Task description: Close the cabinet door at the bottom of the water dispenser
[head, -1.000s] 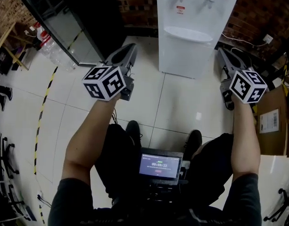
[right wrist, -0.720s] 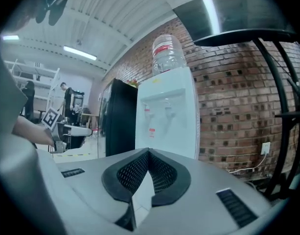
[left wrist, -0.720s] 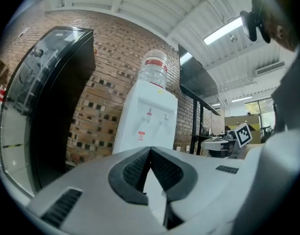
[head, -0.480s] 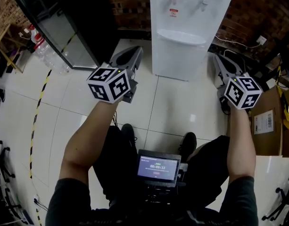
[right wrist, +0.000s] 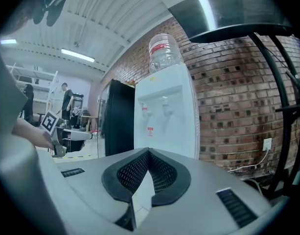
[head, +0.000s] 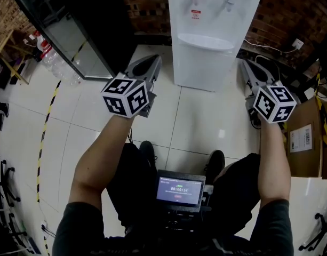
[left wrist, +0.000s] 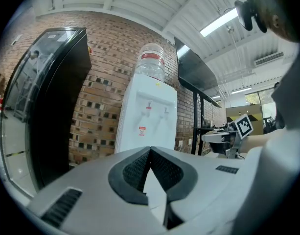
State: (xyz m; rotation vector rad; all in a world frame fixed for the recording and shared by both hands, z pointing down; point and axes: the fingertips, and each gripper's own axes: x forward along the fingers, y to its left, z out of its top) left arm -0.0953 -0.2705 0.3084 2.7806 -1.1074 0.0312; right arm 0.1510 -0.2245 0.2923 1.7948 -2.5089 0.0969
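Water dispenser is looking plain white, the brick wall behind is showing reddish-brown, and the floor tape is running yellow-and-black stripes across pale glossy tiles.

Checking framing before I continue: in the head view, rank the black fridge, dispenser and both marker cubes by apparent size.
1. Black fridge, cropped at the top.
2. Dispenser, also cropped.
3. Left cube and right cube: nearly alike; the left looks slightly bigger, perhaps only because it is nearer the camera.
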